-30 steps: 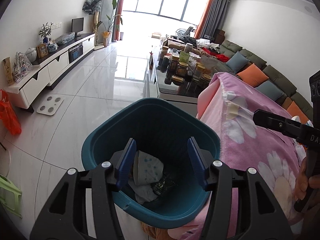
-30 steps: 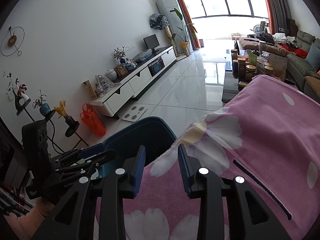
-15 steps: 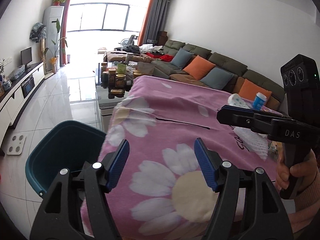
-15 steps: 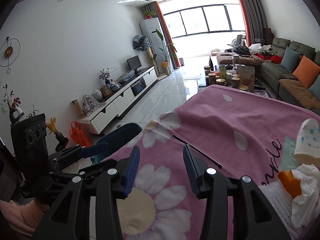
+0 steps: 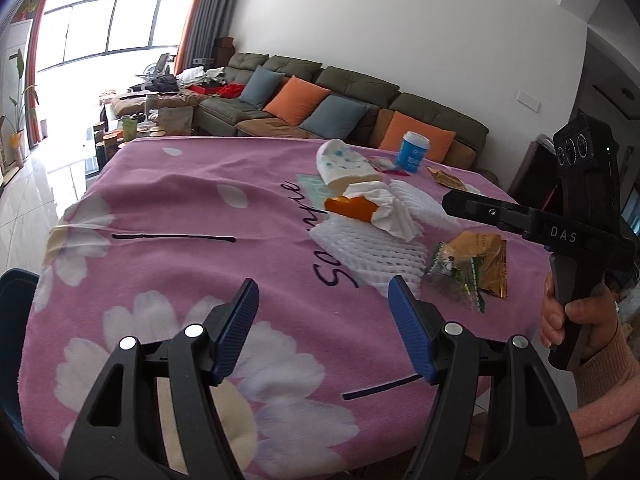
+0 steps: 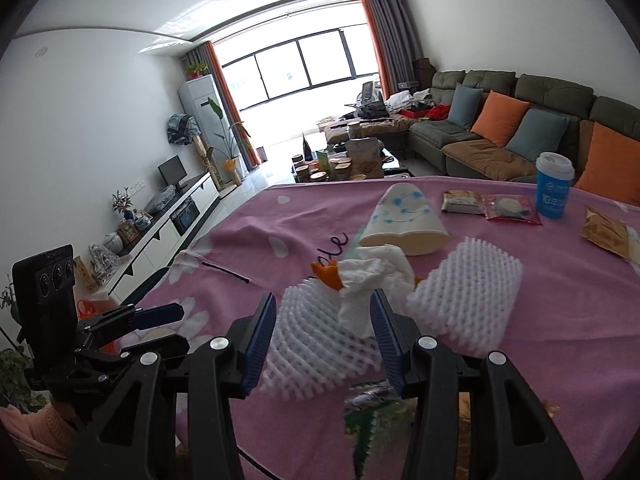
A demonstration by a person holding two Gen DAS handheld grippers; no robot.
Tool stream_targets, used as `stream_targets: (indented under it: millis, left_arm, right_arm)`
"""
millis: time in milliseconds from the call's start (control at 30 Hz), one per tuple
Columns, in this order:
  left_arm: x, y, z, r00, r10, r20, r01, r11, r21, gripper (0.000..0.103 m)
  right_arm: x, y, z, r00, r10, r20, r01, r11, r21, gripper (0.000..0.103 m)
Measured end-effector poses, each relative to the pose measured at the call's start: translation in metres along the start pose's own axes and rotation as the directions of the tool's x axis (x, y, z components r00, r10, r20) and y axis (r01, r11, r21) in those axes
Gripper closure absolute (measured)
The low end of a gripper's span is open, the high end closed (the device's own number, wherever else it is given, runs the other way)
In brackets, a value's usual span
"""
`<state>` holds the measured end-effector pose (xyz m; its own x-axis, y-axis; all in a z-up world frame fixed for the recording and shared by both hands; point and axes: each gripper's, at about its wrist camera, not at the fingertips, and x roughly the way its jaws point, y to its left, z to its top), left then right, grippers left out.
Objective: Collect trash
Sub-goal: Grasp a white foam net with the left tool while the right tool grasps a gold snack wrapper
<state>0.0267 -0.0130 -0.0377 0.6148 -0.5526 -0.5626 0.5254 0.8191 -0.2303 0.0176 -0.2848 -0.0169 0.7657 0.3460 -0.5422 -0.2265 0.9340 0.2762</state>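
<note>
The right gripper [image 6: 323, 338], open and empty, lines up on the foam net [image 6: 320, 344] amid trash on the pink-covered desk [image 5: 168, 208]; the left gripper [image 5: 322, 326] hangs open, empty; next, judging by this, closing on the net

Table under a pink flowered cloth [image 5: 192, 208]. On it: two white foam nets [image 6: 468, 292], one carrying crumpled tissue [image 6: 372, 276] and orange peel [image 5: 348, 208]; tipped paper cup [image 6: 404, 220]; upright blue cup [image 6: 554, 190]; snack wrappers [image 5: 468, 264]; flat packets [image 6: 508, 208] near the far edge.
</note>
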Motion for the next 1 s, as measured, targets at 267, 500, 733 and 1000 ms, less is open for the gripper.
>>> stream_targets:
  millis: [267,500,733,1000]
  left_arm:
    - [0.045,-0.033,0.004,0.994,-0.069,-0.084,0.073,0.997,0.04,0.036]
    - [0.067,-0.033,0.006,0.984,-0.099,-0.147,0.099,0.995,-0.003,0.036]
    - [0.085,-0.031,0.01,0.972,-0.138,-0.189,0.128,0.99,-0.064,0.038]
    - [0.1,-0.029,0.013,0.964,-0.15,-0.218,0.132,0.987,-0.096,0.062]
  right_arm:
    - [-0.038,-0.055,-0.016,0.988,-0.15,0.031,0.147,0.986,0.082,0.053]
    - [-0.048,-0.088,-0.039,0.983,-0.182,-0.007,0.181,0.97,0.162,0.048]
    - [-0.045,-0.093,-0.053,0.988,-0.148,-0.034,0.152,0.971,0.185,0.047]
    - [-0.045,-0.098,-0.058,0.993,-0.115,-0.035,0.12,0.971,0.206,0.056]
